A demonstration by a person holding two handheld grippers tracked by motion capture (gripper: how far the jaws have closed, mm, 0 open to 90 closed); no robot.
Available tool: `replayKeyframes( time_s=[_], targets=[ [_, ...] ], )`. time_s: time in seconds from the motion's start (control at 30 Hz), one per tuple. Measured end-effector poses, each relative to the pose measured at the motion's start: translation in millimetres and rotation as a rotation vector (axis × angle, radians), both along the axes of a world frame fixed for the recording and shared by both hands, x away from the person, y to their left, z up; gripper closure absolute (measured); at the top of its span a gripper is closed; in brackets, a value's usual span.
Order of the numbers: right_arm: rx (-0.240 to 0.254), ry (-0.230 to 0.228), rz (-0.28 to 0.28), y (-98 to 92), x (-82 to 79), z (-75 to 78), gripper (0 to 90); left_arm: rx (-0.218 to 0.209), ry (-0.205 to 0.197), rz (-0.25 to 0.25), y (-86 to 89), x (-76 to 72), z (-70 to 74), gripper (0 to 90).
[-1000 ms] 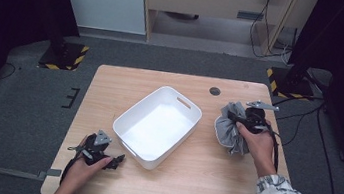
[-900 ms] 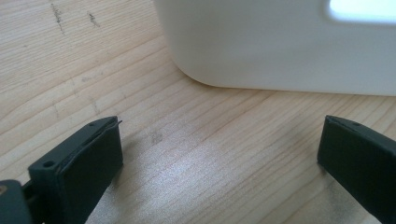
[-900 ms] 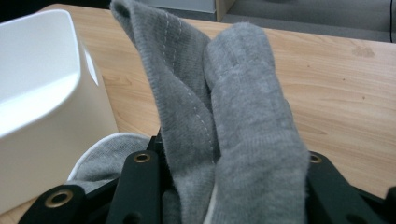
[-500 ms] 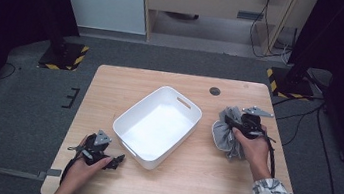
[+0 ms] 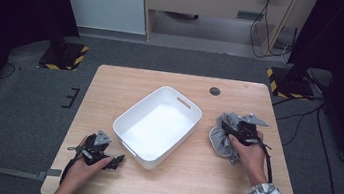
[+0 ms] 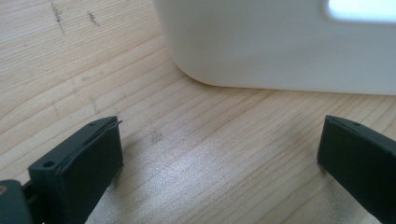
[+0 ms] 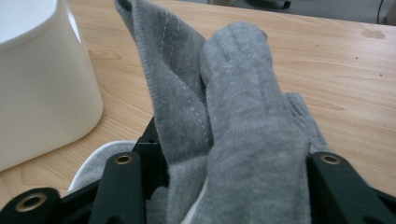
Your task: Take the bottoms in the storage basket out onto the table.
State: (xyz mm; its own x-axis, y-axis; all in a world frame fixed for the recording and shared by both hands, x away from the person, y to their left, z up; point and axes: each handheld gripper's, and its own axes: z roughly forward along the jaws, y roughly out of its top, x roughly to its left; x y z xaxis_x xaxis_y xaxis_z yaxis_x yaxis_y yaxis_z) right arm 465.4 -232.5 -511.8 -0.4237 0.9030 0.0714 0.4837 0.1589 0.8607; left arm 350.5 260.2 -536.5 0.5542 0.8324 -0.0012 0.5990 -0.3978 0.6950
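The left gripper (image 5: 110,160) rested on the near left part of the table (image 5: 209,182), fingers (image 6: 88,158) spread wide with nothing between them but bare wood. The near wall of the white bin (image 5: 144,158) stood just beyond them.

The bin sat at the middle of the table, open and empty, set at an angle.

The grey cloth (image 5: 222,136), a bunched knit garment, lay on the table just right of the bin. The right gripper (image 5: 234,131) was on it, so that hand was by far the nearer one. Its jaws had just been opening, with the cloth (image 7: 233,121) between them and bulging up past the fingers (image 7: 119,186); whether the pads pressed on it could not be told. The bin lay leftward of that gripper.

The table was pale wood, on grey carpet in a dim room.
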Motion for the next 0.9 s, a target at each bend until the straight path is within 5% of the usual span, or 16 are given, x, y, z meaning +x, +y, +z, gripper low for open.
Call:
replayKeyframes(
  time_s=[0.17,0.6,0.73,0.8,0.9],
  targets=[
    [0.015,-0.016,-0.008,0.2,-3.3,-4.9,45.1,0.0,0.0,0.0,0.0,0.0,0.0,0.0],
    [-0.08,-0.004,0.01,12.5,-1.3,-12.8,27.1,0.0,0.0,0.0,0.0,0.0,0.0,0.0],
    [-0.077,0.05,0.023,13.2,-0.8,-4.4,17.0,0.0,0.0,0.0,0.0,0.1,0.0,0.0],
    [-0.127,0.073,0.05,12.3,0.4,5.1,13.8,-0.001,0.0,0.0,0.1,0.1,0.0,0.0],
    [-0.121,0.061,0.045,12.5,-1.3,16.7,11.7,-0.001,0.0,0.002,1.0,0.1,0.1,0.0]
  ],
)
